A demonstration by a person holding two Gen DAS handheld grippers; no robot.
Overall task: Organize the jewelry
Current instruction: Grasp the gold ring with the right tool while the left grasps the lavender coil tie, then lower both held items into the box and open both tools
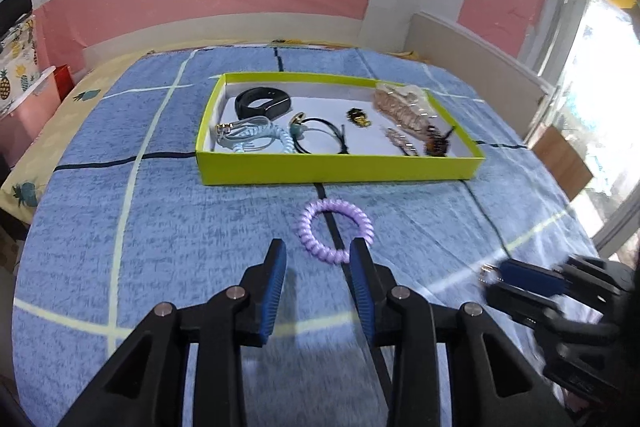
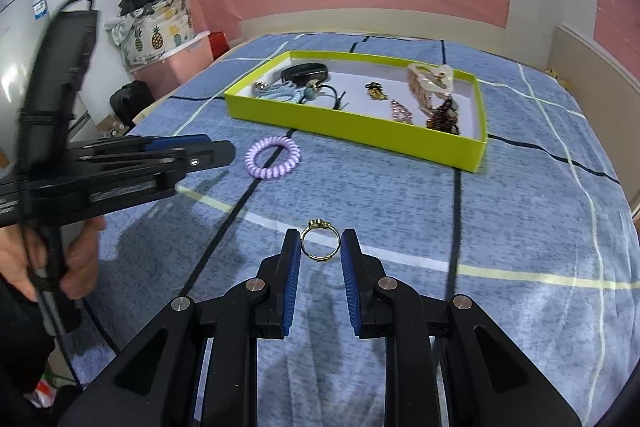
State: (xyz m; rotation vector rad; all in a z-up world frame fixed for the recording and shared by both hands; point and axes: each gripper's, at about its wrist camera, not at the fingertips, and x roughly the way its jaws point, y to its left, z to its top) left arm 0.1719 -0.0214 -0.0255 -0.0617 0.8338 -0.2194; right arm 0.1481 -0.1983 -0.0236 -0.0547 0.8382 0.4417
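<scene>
A yellow-green tray (image 1: 340,169) (image 2: 360,135) lies on the blue bed cover and holds a black band (image 1: 262,103), a light blue coil cord (image 1: 256,137), black hair ties, a gold charm (image 1: 358,117), clips and a beige claw clip (image 2: 430,81). A purple spiral hair tie (image 1: 336,230) (image 2: 273,157) lies on the cover in front of the tray. My left gripper (image 1: 318,253) is open, its right fingertip touching the tie. My right gripper (image 2: 320,245) is shut on a gold ring (image 2: 320,243), held above the cover; it also shows in the left wrist view (image 1: 516,277).
The bed cover (image 2: 520,187) is blue with a light and dark grid. A pink bin with a pineapple bag (image 2: 168,39) and a black bag (image 2: 130,99) stand left of the bed. A beige board (image 1: 480,67) runs along the right side.
</scene>
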